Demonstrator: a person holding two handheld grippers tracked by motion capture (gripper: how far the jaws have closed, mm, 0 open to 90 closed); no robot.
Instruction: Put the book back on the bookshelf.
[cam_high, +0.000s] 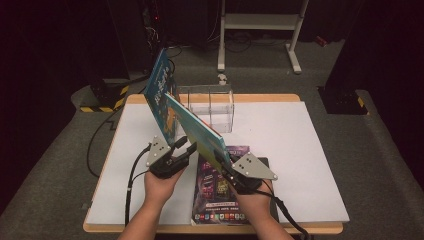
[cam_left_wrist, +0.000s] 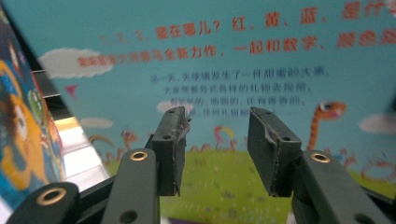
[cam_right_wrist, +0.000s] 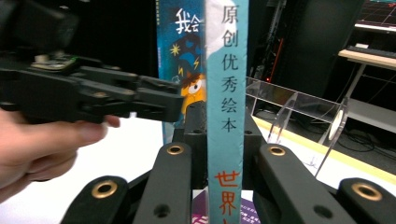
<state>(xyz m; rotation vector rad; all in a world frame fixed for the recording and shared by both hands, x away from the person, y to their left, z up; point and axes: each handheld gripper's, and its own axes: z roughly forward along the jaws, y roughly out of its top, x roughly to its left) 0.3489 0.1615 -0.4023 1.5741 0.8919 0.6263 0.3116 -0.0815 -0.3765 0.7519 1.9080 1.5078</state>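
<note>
Three picture books were counted. Item one, the teal book (cam_high: 197, 131), was held clear of the desk (cam_high: 290, 150), tilted, its long axis running from the near right end in the right tool (cam_high: 231, 170) up and away toward the far left; in the right gripper view its spine (cam_right_wrist: 227, 107) stood upright between that tool's jaws, which were clamped on it. Item two, a blue book (cam_high: 159, 82) with an orange figure on its cover, stood on edge behind the first, leaning beside the clear acrylic rack (cam_high: 212, 106) at the far side of the desk. Item three, a purple book (cam_high: 220, 192), lay flat at the near edge, long axis toward the person, under the right hand (cam_high: 255, 200). The left tool (cam_high: 182, 150) was just beside the teal book's lower cover (cam_left_wrist: 224, 60), its jaws partly apart with nothing between the pads (cam_left_wrist: 170, 149). One rack, two tools, one desk.
</note>
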